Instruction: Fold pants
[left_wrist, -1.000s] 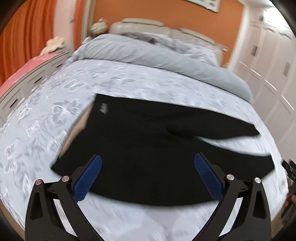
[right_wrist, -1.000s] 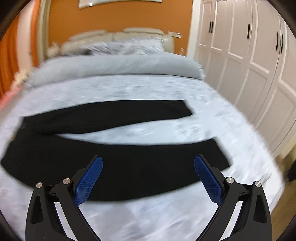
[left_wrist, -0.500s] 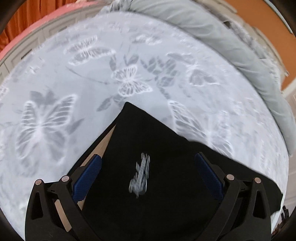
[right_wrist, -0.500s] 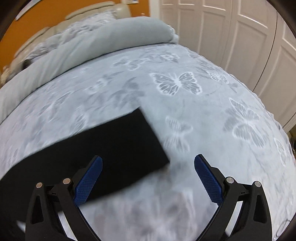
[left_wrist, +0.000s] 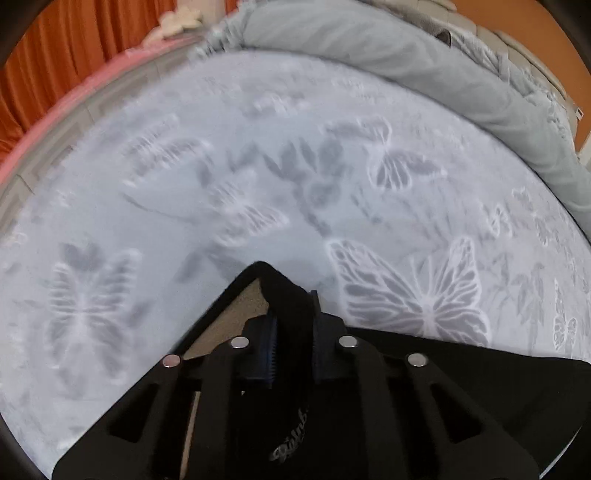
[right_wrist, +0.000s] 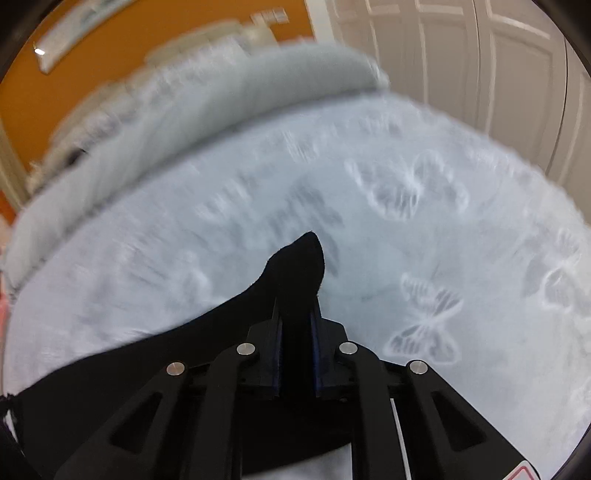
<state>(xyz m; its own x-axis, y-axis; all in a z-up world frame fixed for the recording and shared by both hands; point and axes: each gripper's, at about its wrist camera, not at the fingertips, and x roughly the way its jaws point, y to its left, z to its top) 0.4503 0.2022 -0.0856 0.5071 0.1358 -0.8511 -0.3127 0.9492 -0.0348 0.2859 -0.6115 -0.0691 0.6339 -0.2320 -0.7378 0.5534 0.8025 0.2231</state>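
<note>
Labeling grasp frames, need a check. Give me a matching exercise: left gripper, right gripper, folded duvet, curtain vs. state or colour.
Column one:
1. left gripper
2. right gripper
3. folded duvet
4. curtain

Column two:
A. orange
B. shut on a plain corner of the black pants
C. grey
D. shut on the pants corner by the script logo

Pairs: 1-D, 2-B, 3-C, 4-A

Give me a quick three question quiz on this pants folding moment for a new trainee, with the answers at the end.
1. True or false: the left gripper is shut on the black pants.
2. What does the right gripper hold? A) pillow B) pants C) nothing
3. Fill in: the bedspread is printed with ____.

Key: 1 true; 2 B; 3 butterflies
</note>
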